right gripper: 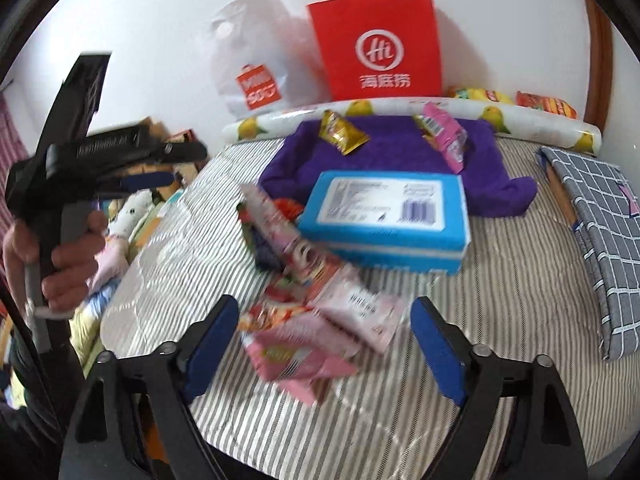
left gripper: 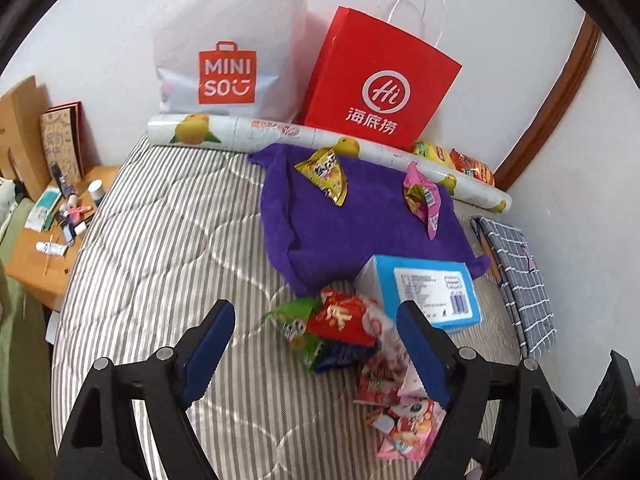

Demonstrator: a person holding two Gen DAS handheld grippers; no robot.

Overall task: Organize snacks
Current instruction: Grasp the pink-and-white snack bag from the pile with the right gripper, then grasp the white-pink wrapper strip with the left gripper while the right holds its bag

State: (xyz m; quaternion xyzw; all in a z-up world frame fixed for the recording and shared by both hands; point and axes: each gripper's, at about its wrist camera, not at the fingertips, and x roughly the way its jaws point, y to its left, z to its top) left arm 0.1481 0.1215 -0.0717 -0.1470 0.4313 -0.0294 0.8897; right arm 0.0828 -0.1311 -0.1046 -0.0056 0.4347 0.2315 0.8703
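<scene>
Both tongs stood wide apart and held nothing. The left tongs (left gripper: pixel 316 344) hung over the near edge of a snack pile (left gripper: pixel 352 344) on the striped bed (left gripper: pixel 160 240), a red packet (left gripper: pixel 340 316) just ahead between the jaws. The right tongs (right gripper: pixel 324 340) hovered above two pink packets (right gripper: pixel 304 344) at the pile's other end. Just beyond the pile lay one blue box (right gripper: pixel 384 216), and further ahead one purple cloth (left gripper: pixel 352 232) carrying two packets, one yellow (left gripper: pixel 324 172) and one pink (left gripper: pixel 424 196). The step looked like reaching for the next snack; the next move called for lowering onto one packet, closing, then carrying it to the cloth.
</scene>
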